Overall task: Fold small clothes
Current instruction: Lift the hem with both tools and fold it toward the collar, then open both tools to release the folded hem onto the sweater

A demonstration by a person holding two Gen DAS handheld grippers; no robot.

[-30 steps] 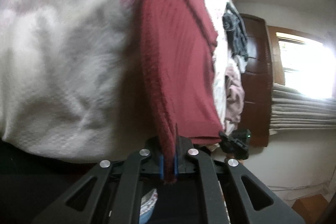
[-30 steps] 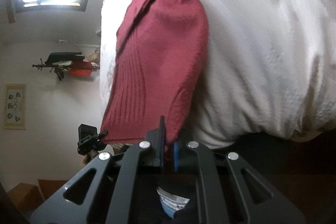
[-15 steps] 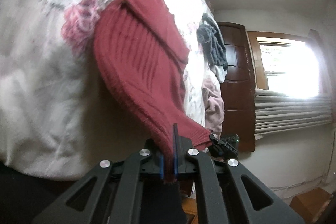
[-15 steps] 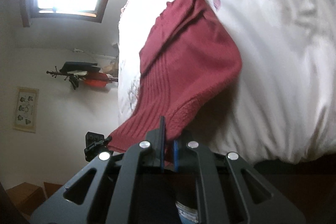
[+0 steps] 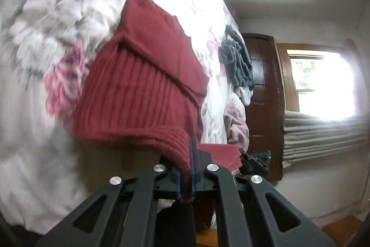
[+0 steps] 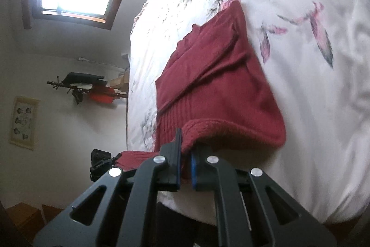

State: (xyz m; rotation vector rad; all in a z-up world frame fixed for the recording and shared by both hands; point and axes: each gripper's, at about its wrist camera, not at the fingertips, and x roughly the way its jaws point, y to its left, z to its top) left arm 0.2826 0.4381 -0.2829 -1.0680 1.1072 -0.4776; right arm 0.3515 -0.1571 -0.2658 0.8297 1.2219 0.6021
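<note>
I see the left gripper (image 5: 185, 179) clamped tight on the ribbed hem of the red knit garment (image 5: 143, 85), fabric pinched between its blue pads with a bit poking out below. The right gripper (image 6: 185, 168) pinches the other end of the same hem, pads nearly together with red knit (image 6: 217, 85) between them. The hem is lifted off and curled over, the rest of the garment lies flat on the floral bedspread (image 5: 46, 38), top part already folded over. Pile of grey and pink clothes (image 5: 238, 66) sits further along the bed, apart from the red piece. Left view is motion-blurred.
</note>
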